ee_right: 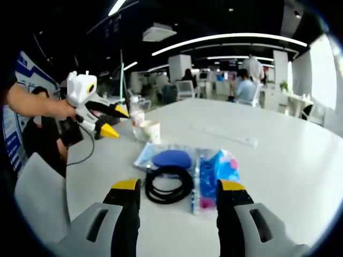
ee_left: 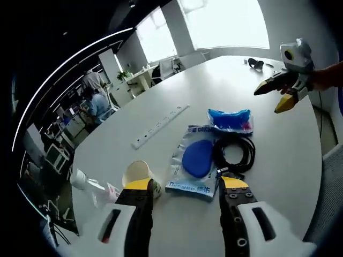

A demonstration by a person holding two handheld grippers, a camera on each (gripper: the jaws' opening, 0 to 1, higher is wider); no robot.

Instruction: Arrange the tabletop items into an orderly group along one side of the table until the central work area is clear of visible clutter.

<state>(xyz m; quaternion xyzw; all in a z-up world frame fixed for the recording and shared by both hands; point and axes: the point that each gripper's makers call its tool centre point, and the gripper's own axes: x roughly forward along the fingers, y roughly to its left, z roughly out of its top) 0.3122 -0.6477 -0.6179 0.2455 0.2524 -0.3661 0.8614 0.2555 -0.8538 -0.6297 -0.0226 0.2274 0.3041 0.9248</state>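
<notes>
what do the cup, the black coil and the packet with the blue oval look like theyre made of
Cup: likely paper, matte pale wall with a thin rolled rim. Black coil: probably rubber- or plastic-sheathed cable, smooth with a slight sheen. Packet with the blue oval: clear plastic film, glossy and wrinkled; the oval inside looks matte, material unclear.

The left gripper (ee_left: pixel 186 184) has two black jaws tipped in yellow, set in white housings with dark oblong slots and small screws along the inner edges. The right gripper (ee_right: pixel 179 186) is built alike: black jaws, yellow tips, grey-white shells with dark slots. Behind each white body comes a bare forearm.
</notes>
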